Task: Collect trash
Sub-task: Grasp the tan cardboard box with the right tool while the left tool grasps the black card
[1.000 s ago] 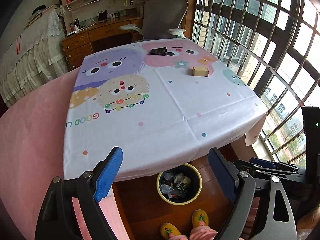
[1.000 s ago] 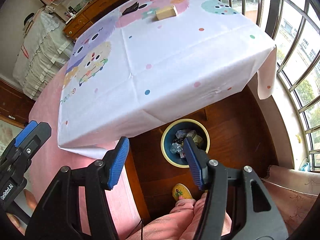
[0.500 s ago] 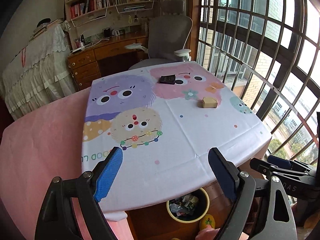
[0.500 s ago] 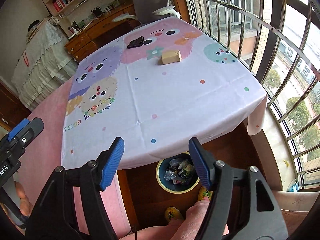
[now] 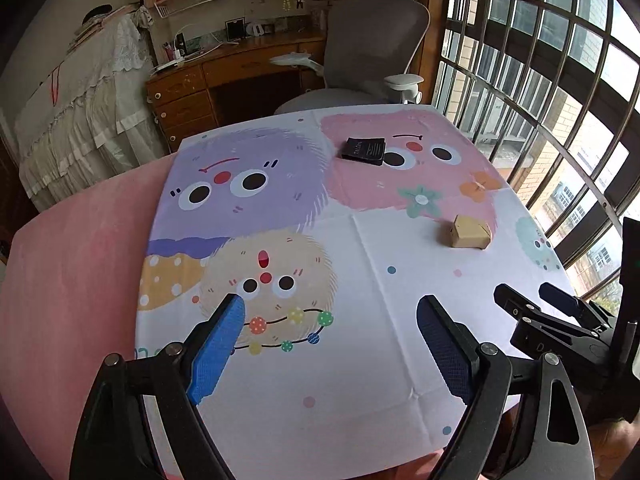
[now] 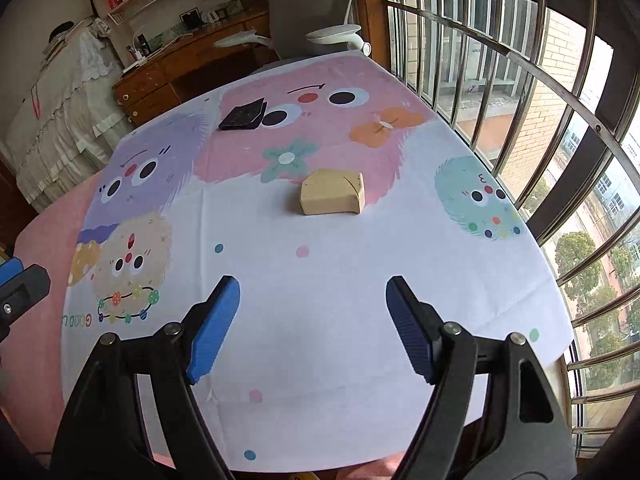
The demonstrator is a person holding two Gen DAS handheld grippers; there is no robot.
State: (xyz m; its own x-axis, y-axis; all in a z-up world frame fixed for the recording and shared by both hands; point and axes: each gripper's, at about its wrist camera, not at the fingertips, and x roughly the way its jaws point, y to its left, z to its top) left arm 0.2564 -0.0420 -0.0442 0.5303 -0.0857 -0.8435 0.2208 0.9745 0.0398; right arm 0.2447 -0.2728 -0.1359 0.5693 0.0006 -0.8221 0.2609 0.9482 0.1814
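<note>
Two scraps left on the worktop (image 6: 360,280)

Your right gripper (image 6: 312,320) and left gripper (image 5: 330,340) hover with jaws wide and empty, ready to grab: tan box (image 6: 332,194) lies mid-cloth ahead, black packet (image 6: 243,114) well beyond.

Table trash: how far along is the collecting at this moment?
Done: nothing can be confirmed, since no bin shows in either view. In hand: nothing; the left gripper and right gripper both hover over the tablecloth with jaws open and empty. Left: the tan box and the black packet lie on the cloth, apart from each other.
</note>
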